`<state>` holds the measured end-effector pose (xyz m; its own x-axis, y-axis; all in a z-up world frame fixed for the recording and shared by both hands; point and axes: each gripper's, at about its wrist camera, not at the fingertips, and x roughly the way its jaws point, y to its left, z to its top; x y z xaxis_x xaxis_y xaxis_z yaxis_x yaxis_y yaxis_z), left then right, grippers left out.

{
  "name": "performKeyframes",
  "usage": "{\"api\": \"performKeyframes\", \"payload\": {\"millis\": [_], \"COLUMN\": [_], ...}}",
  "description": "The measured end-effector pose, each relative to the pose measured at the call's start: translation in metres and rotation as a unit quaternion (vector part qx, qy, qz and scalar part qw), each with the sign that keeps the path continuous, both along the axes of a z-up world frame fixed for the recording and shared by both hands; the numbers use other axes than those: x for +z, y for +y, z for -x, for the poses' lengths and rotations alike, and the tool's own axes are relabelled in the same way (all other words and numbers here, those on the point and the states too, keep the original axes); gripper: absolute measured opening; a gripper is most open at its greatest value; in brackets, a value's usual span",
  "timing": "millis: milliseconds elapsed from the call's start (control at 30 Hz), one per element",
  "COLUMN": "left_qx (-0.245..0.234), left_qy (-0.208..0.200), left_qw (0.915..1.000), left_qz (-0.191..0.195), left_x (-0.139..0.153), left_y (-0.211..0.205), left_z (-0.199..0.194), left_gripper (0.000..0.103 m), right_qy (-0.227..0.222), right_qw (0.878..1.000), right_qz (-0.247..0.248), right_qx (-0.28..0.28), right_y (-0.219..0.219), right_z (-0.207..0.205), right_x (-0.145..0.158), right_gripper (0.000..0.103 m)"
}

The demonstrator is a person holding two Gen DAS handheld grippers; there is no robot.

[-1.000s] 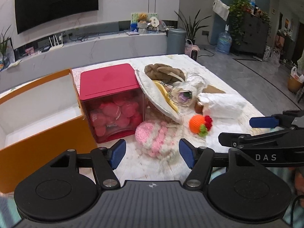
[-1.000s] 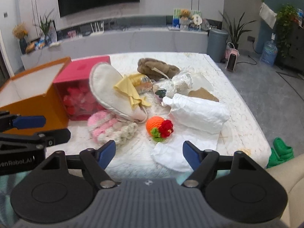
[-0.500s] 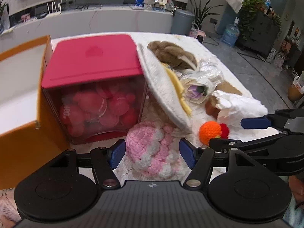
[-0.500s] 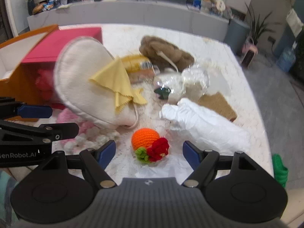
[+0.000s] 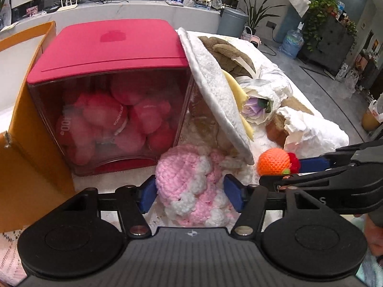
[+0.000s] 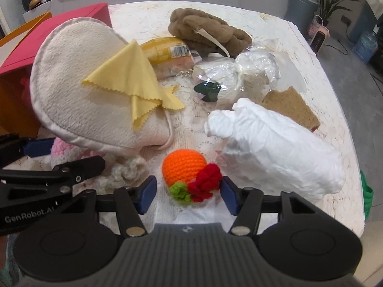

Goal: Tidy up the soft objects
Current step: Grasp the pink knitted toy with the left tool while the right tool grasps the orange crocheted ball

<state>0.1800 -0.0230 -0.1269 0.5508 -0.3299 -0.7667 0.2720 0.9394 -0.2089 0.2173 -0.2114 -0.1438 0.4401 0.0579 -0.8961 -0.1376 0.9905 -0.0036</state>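
A pink and white crocheted piece (image 5: 191, 186) lies on the table in front of the red-lidded box. My left gripper (image 5: 190, 195) is open, its blue pads on either side of that piece. An orange crocheted ball with red and green trim (image 6: 188, 173) lies near the table's front edge. My right gripper (image 6: 188, 195) is open around it, pads close to both sides. The ball also shows in the left wrist view (image 5: 275, 161), with the right gripper (image 5: 308, 167) beside it. The left gripper's finger (image 6: 71, 171) shows at the left of the right wrist view.
A clear box with a red lid (image 5: 107, 91) holds pink soft items, beside an open orange box (image 5: 28, 143). A cream pad (image 6: 91, 100) with a yellow cloth (image 6: 134, 81), a brown plush (image 6: 208, 31), plastic-wrapped items (image 6: 239, 71) and crumpled white material (image 6: 275, 148) crowd the table.
Both grippers have moved forward and down. The left now straddles the pink crocheted piece and the right straddles the orange ball. Both stay open.
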Motion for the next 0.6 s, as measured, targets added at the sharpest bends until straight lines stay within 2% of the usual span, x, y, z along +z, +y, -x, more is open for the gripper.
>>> {"api": "performKeyframes", "payload": {"millis": [67,167,200,267,600], "left_qx": [-0.004,-0.012,-0.011,-0.014,0.006], "left_qy": [-0.005,-0.025,-0.034,-0.041,-0.058], "left_qw": [1.0,0.9996,0.9993,0.9987,0.9982], "left_qz": [0.001,-0.003,-0.013,-0.028,-0.013], "left_x": [0.001,0.003,0.005,0.006,0.021], "left_y": [0.0,0.001,0.001,0.001,0.011], "left_z": [0.003,0.007,0.01,0.012,0.035], "left_gripper": [0.058,0.04,0.026,0.023,0.018], "right_qy": [0.002,-0.001,-0.003,-0.012,-0.053], "right_qw": [1.0,1.0,1.0,1.0,0.998], "right_qz": [0.0,-0.006,-0.007,-0.012,-0.022], "right_qx": [-0.003,-0.005,-0.006,-0.002,0.015], "right_y": [-0.001,-0.002,-0.002,-0.002,0.0], "right_z": [-0.002,-0.002,-0.002,0.0,0.02], "right_x": [-0.003,-0.003,-0.003,0.0,0.016], "right_gripper": [0.05,0.048,0.048,0.048,0.048]}}
